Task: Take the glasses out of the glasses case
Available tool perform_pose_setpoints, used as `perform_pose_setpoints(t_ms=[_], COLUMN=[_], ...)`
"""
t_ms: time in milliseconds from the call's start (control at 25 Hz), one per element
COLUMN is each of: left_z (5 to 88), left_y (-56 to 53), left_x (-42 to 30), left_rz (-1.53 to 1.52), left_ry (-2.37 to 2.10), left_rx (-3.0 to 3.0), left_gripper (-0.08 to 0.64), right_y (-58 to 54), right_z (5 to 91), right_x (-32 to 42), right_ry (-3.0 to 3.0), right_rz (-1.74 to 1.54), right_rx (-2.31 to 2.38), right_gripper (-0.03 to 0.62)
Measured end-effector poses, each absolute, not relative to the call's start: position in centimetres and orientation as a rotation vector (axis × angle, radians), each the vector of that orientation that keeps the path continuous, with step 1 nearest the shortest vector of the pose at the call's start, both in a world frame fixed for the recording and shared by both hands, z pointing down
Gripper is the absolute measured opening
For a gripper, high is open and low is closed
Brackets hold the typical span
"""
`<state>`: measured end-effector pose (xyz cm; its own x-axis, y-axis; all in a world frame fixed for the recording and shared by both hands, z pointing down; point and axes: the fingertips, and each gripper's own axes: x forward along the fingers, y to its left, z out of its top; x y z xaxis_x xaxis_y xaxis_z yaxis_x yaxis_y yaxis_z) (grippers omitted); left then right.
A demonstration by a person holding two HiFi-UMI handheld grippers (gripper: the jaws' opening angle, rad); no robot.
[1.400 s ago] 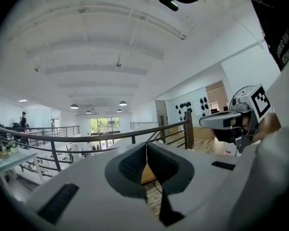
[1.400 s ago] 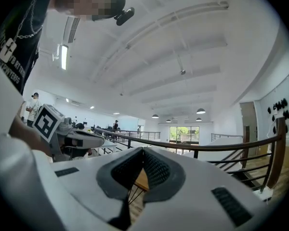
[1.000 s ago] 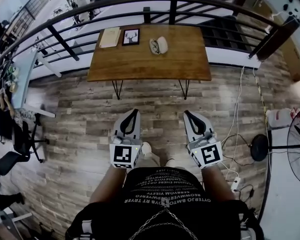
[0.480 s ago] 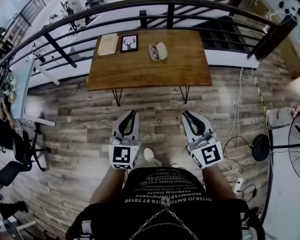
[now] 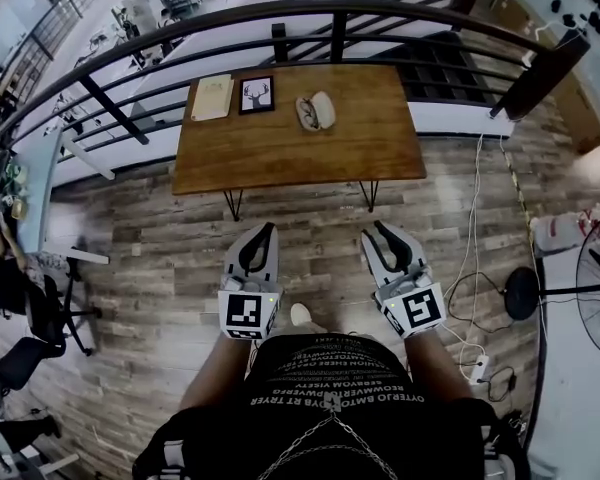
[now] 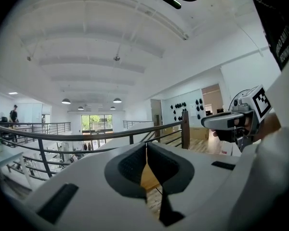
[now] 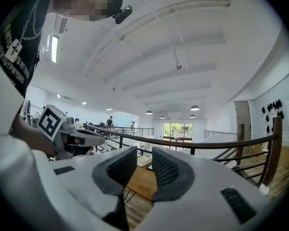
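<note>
Far ahead on a wooden table (image 5: pixel 280 153) lies the open glasses case (image 5: pixel 317 111), with the dark glasses in its left half and the pale lid to the right. Both grippers hang over the wood floor, well short of the table. My left gripper (image 5: pixel 268 228) (image 6: pixel 146 146) is shut and empty. My right gripper (image 5: pixel 376 231) (image 7: pixel 144 150) has its jaws opening, with a clear gap and nothing between the pads. In each gripper view the other gripper appears at the side: the right gripper (image 6: pixel 231 121) and the left gripper (image 7: pixel 82 137).
A framed deer picture (image 5: pixel 257 95) and a pale notebook (image 5: pixel 212 97) lie left of the case. A dark curved railing (image 5: pixel 280 13) runs behind the table. A standing fan (image 5: pixel 595 288) and cables (image 5: pixel 470 268) are at the right, office chairs (image 5: pixel 35 308) at the left.
The person has stepped toward the table, carrying both grippers forward. The right gripper's jaws have parted from shut. The left gripper stays shut.
</note>
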<state>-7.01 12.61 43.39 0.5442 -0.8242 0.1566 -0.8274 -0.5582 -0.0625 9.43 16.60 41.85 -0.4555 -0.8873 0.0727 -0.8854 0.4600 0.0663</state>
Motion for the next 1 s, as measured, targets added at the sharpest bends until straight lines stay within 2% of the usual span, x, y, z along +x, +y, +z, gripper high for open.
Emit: perform_pose_setpoints(t_ms=[600, 1000], left_z=[44.2, 45.2], left_y=[10.1, 10.7], left_x=[-9.3, -9.7], left_rz=[0.255, 0.256], left_ry=[-1.312, -1.284], left_rx=[2.798, 2.782], left_gripper=[0.029, 0.029], right_y=[14.7, 14.9], right_z=[41.9, 42.2], right_x=[6.3, 5.7], right_ry=[-2.524, -2.51], right_rz=[-0.028, -0.019], right_rx=[1.663, 1.652], right_gripper=[0.137, 0.147])
